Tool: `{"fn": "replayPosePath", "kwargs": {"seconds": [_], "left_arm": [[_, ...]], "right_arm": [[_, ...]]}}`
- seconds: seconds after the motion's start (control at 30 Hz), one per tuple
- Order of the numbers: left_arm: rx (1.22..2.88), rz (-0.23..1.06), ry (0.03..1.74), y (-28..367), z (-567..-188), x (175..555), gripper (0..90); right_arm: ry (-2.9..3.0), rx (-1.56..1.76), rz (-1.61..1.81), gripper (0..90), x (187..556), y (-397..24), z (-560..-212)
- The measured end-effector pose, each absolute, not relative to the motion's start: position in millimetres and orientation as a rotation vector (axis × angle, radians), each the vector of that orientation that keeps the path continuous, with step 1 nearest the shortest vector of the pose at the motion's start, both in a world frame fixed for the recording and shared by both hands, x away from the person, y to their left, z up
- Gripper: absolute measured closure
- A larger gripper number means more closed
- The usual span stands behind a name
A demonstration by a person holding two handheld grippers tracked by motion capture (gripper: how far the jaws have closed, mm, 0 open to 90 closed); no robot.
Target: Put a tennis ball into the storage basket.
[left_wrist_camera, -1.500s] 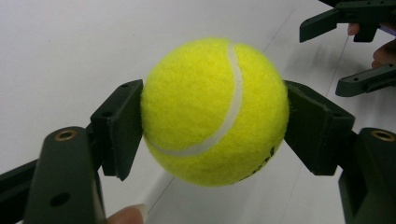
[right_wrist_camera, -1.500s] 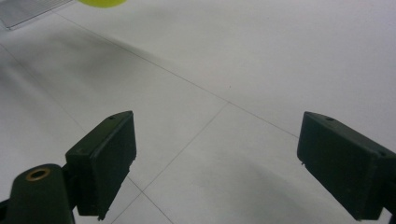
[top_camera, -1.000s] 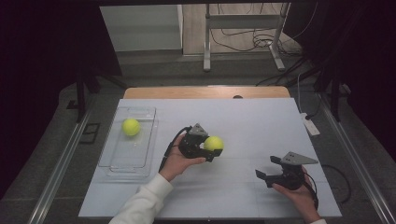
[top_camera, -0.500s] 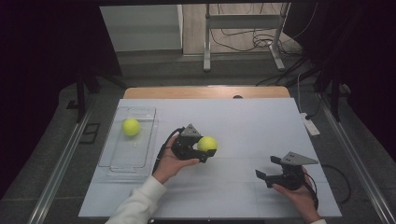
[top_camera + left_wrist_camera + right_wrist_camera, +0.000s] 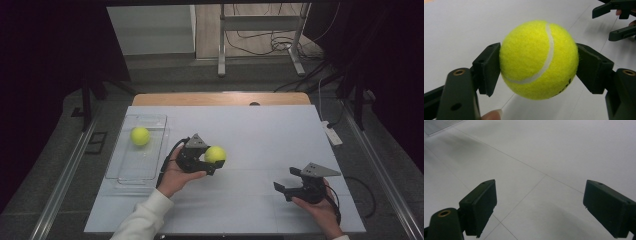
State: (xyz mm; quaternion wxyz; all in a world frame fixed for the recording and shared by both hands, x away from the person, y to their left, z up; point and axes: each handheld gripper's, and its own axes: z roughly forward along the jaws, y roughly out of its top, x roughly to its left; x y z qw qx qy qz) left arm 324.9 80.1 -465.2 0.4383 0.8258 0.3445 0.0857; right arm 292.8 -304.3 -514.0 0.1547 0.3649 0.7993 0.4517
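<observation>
High view: left gripper carries a tennis ball, lifted off the white desk. A clear tray lies just to its left, a second ball sitting in its far end. Likely drop point is that tray, so the move runs leftward; left hand is by far the nearer. Right gripper rests well apart at the near right.

Left gripper view: jaws clamped on the ball, one pad either side, white seam facing the camera.

Right gripper view: jaws spread wide, nothing between them, bare desk beneath; tray corner at the top left.
</observation>
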Motion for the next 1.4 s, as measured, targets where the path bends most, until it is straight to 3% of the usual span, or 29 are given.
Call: {"fn": "replayPosePath", "kwargs": {"seconds": [1.4], "left_arm": [[1.939, 0.339, 0.919, 132, -433, 305, 26.9]], "right_arm": [[2.288, 1.036, 1.298, 12.5, 292, -305, -513]]}}
